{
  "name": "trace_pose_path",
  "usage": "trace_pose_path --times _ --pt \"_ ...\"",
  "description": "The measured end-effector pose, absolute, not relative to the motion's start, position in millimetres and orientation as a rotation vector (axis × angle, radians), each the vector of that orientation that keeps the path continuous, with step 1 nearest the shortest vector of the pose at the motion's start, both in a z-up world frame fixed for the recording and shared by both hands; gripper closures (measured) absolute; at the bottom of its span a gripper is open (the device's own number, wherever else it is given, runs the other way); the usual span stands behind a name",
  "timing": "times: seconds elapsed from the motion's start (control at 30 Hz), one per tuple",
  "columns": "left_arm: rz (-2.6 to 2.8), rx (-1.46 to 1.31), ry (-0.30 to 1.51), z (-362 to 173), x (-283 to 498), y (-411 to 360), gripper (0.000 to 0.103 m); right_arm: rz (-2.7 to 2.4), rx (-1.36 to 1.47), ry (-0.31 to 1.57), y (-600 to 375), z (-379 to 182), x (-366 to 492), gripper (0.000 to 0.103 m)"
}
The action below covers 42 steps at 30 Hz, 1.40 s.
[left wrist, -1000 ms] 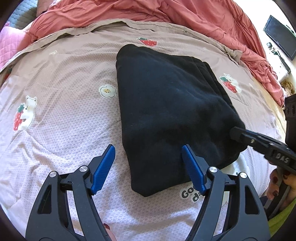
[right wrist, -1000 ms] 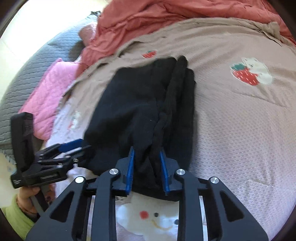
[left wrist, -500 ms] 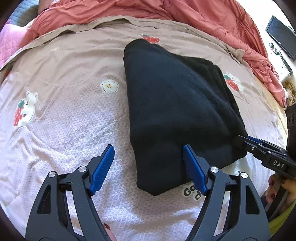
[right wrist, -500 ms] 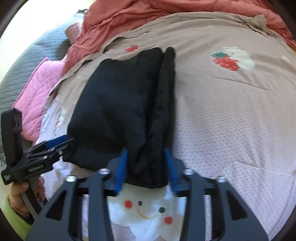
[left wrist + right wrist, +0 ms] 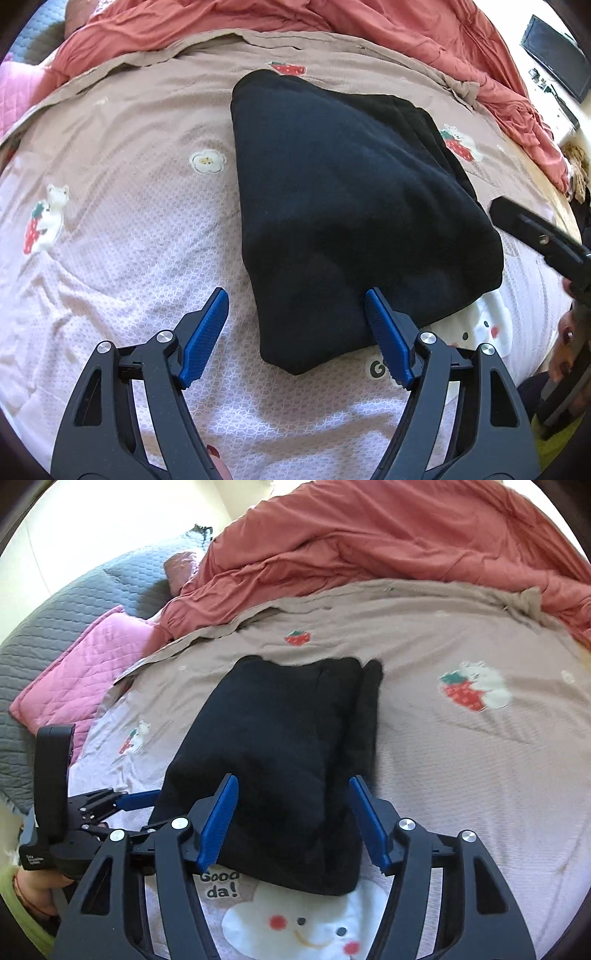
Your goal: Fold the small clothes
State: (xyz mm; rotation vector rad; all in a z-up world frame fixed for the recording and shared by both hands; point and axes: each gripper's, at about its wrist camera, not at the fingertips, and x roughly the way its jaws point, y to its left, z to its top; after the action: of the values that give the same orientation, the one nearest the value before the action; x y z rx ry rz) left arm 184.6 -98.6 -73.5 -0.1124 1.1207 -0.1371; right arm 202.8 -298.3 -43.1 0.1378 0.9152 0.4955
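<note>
Over the black garment (image 5: 280, 760), right tool (image 5: 293, 814) has released, jaws apart.

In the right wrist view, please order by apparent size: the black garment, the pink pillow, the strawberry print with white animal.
1. Black garment, though it lies nearest the camera.
2. Pink pillow, partly hidden.
3. Strawberry print.

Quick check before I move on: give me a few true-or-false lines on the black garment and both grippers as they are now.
1. The black garment lies folded on the bedspread. True.
2. The right gripper is clamped on it. False: its pads stand clear of the cloth.
3. The left gripper is open. True.
4. The garment hangs in the air. False: it rests flat.
5. A red quilt covers the garment. False: it lies bunched behind.
</note>
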Motion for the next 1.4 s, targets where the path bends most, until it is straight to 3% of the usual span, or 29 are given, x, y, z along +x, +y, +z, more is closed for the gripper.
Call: trace_pose_path --times 0.17,0.5,0.53,0.6,0.7,0.73,0.77,0.93,1.2,1.4 --pt "-0.136 -0.108 1.117 -71.4 183.8 -100.1 0.035 0.429 0.151 1.089 -294.7 -80.7 220.5 0.048" --pt "-0.119 -0.127 1.105 -62.6 179.3 -91.6 0.035 0.451 0.255 1.019 -311.1 -65.6 211.9 0.046" --pt "-0.115 -0.123 1.102 -61.0 178.7 -90.9 0.035 0.45 0.262 1.002 -311.3 -62.3 208.9 0.044" --pt "-0.107 -0.122 1.094 -55.9 176.0 -88.8 0.035 0.426 0.257 0.928 -315.6 -47.3 201.4 0.027" --pt "-0.102 -0.126 1.075 -46.7 171.8 -86.8 0.034 0.398 0.241 0.829 -318.7 -27.1 192.0 0.013" --pt "-0.097 -0.123 1.064 -42.0 169.6 -85.9 0.03 0.385 0.234 0.793 -319.2 -20.5 188.0 0.006" --pt "-0.095 -0.12 1.057 -38.8 168.0 -85.3 0.023 0.376 0.226 0.755 -319.8 -14.1 183.1 0.006" --pt "-0.073 -0.122 1.0 -15.6 158.0 -79.6 0.01 0.31 0.149 0.687 -313.4 -4.3 166.2 0.005" --pt "-0.029 -0.07 0.912 15.6 133.0 -74.1 0.01 0.274 0.069 0.578 -309.4 16.3 124.8 0.005" --pt "-0.023 -0.067 0.899 17.5 103.3 -72.4 0.009 0.233 0.064 0.638 -303.7 18.0 93.5 0.005"
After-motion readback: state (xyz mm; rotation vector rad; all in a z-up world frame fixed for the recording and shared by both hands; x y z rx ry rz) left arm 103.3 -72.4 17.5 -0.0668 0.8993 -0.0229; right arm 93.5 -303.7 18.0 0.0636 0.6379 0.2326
